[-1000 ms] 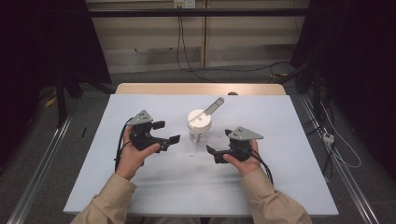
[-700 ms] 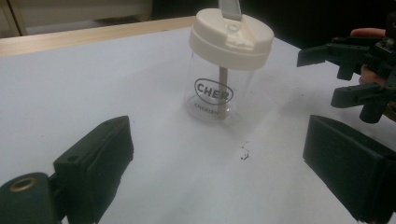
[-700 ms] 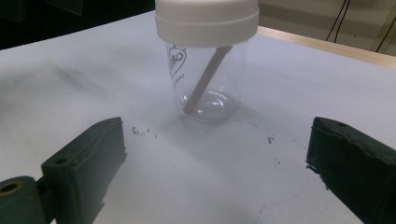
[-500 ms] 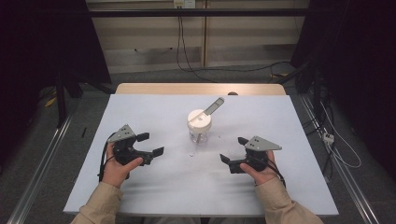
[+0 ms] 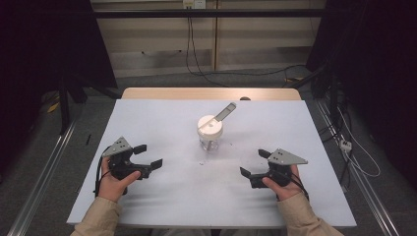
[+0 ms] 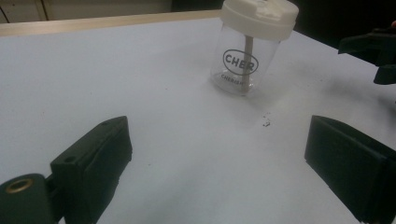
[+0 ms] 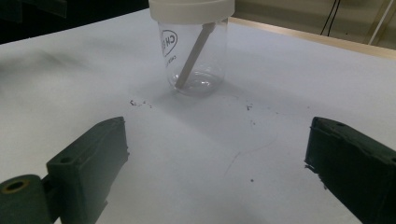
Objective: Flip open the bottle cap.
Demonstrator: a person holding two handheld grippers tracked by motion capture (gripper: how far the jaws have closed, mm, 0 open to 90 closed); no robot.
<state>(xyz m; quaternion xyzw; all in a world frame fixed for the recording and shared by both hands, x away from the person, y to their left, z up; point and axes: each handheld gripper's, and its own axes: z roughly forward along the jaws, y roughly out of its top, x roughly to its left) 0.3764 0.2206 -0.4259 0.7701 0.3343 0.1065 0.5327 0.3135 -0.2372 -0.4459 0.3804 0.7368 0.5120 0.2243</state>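
Note:
A clear plastic jar (image 5: 210, 139) (image 6: 242, 65) (image 7: 196, 56) with a cream lid stands upright near the middle of the white table (image 5: 162, 118). A flat stick (image 5: 224, 112) pokes through the lid, and its lower part (image 7: 192, 55) leans inside the jar. My left gripper (image 5: 148, 156) (image 6: 219, 163) rests low at the table's left front, open and holding nothing. My right gripper (image 5: 254, 163) (image 7: 219, 163) sits at the right front, also open with nothing between its jaws. Both point toward the jar from a distance.
Small dark specks (image 5: 202, 162) (image 6: 266, 123) (image 7: 140, 103) lie on the table just in front of the jar. A wooden edge (image 5: 211, 93) runs along the table's far side. Cables (image 5: 354, 157) trail over the floor to the right.
Both hands have drawn back from the jar toward the table's front, the left gripper outward to the left and the right gripper outward to the right. The jar has stayed in place.

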